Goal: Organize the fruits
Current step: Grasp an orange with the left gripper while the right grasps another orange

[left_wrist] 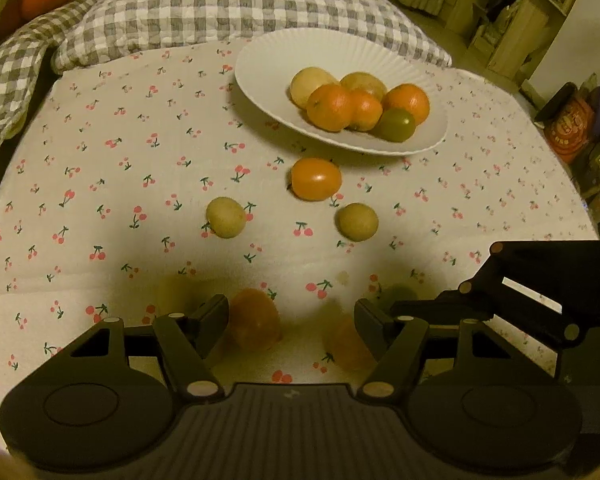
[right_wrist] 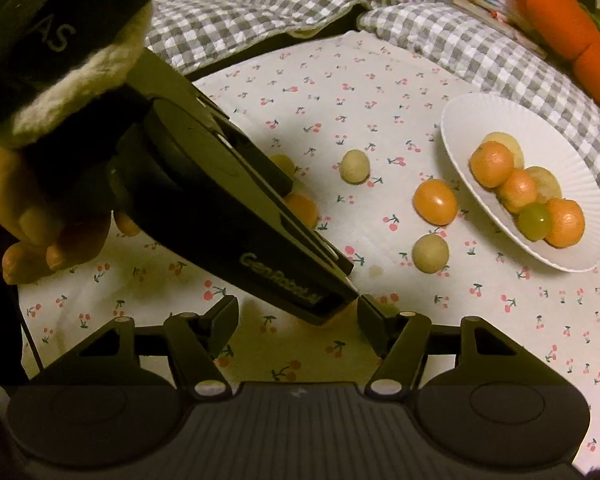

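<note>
The left gripper (left_wrist: 291, 322) hovers low over the white cherry-print cloth (left_wrist: 112, 184) with its black jaws spread wide, holding nothing; a blurred orange fruit (left_wrist: 255, 320) lies just inside its left finger. Ahead, going left to right, sit a pale yellow-green round fruit (left_wrist: 225, 217), a glossy orange fruit (left_wrist: 316, 179) and a second pale round fruit (left_wrist: 357, 221), all loose on the cloth and apart from the jaws. Beyond them a white fluted paper plate (left_wrist: 268, 64) carries a heap of orange, pale and green fruits. The right gripper (right_wrist: 298, 320) is likewise wide open and empty, with the left tool's body crossing just ahead of its fingers.
</note>
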Demonstrator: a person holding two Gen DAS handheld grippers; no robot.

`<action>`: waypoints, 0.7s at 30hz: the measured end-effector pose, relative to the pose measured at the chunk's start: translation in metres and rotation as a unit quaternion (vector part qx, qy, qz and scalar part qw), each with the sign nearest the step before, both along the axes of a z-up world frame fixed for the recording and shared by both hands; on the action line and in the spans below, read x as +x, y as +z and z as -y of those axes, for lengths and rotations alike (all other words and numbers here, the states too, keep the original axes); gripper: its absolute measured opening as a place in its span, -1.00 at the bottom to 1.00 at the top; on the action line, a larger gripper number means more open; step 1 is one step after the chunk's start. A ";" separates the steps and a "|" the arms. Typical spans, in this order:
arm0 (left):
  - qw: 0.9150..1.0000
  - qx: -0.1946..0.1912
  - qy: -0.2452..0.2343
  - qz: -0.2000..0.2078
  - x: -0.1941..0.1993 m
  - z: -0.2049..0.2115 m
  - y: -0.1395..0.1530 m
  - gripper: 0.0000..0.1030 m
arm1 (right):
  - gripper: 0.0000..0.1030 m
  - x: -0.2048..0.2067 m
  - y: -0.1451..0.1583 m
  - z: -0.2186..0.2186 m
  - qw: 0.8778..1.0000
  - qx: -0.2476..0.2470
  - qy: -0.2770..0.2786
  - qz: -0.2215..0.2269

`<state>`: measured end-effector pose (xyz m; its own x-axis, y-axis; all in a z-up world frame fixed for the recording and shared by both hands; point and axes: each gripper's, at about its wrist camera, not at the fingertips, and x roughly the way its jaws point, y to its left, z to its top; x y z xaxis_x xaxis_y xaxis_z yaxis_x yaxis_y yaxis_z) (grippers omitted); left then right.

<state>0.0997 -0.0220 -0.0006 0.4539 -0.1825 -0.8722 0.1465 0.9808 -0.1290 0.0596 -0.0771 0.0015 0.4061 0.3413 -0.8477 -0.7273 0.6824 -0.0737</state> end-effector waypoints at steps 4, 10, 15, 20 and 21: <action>1.000 -0.002 0.004 0.000 0.001 -0.003 -0.002 0.04 | 0.05 0.002 -0.003 -0.001 1.000 -0.003 -0.004 -0.005; 1.000 0.000 0.010 -0.014 0.005 -0.008 -0.009 -0.34 | -0.09 0.007 -0.005 0.002 1.000 0.002 -0.020 -0.005; 1.000 0.006 0.012 -0.018 0.006 -0.008 -0.013 -0.54 | -0.21 0.010 -0.007 0.003 1.000 0.003 -0.026 -0.002; 1.000 0.007 0.009 -0.016 0.006 -0.006 -0.013 -0.71 | -0.38 0.010 -0.012 0.000 1.000 -0.007 -0.019 -0.002; 1.000 0.007 0.010 -0.015 0.006 -0.006 -0.014 -0.72 | -0.39 0.010 -0.012 -0.001 1.000 -0.008 -0.017 0.000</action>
